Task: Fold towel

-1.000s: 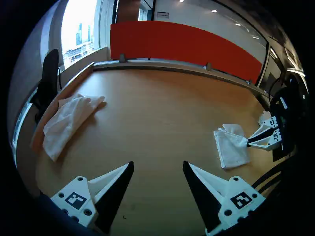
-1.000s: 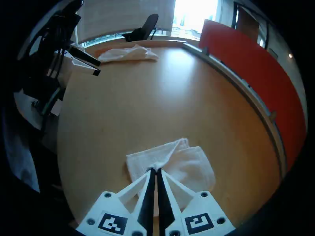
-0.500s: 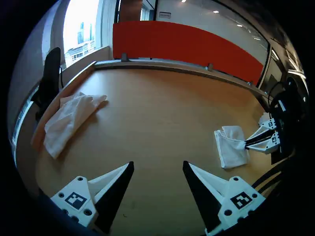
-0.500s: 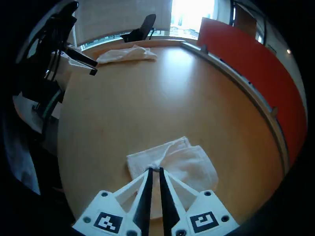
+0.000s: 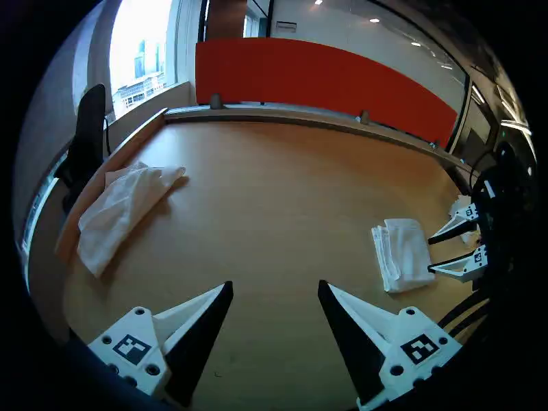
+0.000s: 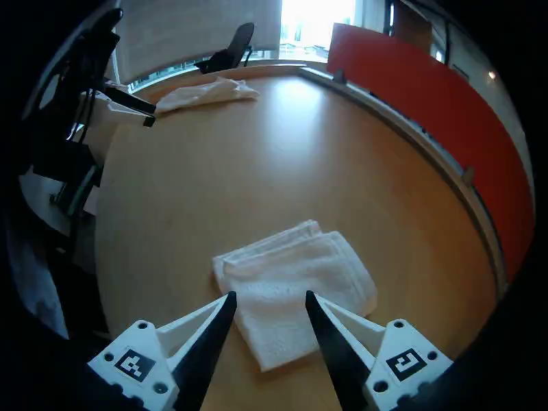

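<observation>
On the pale wooden table (image 5: 274, 171), near its edge, lies the small white terry towel (image 6: 294, 294), already doubled into a thick, nearly square pad and lying flat. Its stacked, layered edges show along the far-left side in the right gripper view, the side turned toward the other tool. The towel sits straight ahead of the right gripper (image 6: 268, 296), and its near corner points into the wide gap between the two spread fingers. Nothing is held in them. We judge that any further fold or tidying turns on this relation: the right gripper is just beside the cloth and aimed across its diagonal rather than square to an edge. The left gripper (image 5: 274, 283) stands well apart, with the towel off to its front right across bare table. Its fingers are also spread wide and hold nothing. The right gripper is clearly the nearer one. We cannot tell whether the right fingertips brush the cloth or hang just above it, since they overlap the towel's near edges and hide the corner beneath. The number of layers is also too fine to count. Farther out, a loose, crumpled white cloth (image 5: 120, 209) lies by the far corner, near a black office chair (image 5: 85, 147), and a long red partition panel (image 5: 322, 72) closes the table's back edge.
</observation>
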Tool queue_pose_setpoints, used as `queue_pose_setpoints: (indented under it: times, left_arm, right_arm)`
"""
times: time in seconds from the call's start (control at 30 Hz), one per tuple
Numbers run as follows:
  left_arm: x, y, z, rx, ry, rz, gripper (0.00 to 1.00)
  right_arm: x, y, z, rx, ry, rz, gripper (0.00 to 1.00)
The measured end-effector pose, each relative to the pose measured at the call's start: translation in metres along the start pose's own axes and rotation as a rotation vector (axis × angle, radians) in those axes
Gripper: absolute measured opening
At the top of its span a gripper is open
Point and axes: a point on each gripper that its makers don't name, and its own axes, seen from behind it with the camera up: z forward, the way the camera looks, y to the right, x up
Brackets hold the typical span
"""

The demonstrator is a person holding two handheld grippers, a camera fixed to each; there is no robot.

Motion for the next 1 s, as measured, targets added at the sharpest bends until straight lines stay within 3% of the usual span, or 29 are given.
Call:
queue_pose_setpoints:
  times: [0.5,1.0]
  left_arm:
    - [0.002,0.002,0.001,-0.004,0.003,0.013,0.92]
    - [0.001,0.006,0.002,-0.012,0.002,0.014,0.92]
  right_arm:
    - [-0.052,0.007,-0.011,-0.033,-0.061,0.075,0.77]
    - [-0.089,0.001,-0.005,-0.060,-0.106,0.122,0.73]
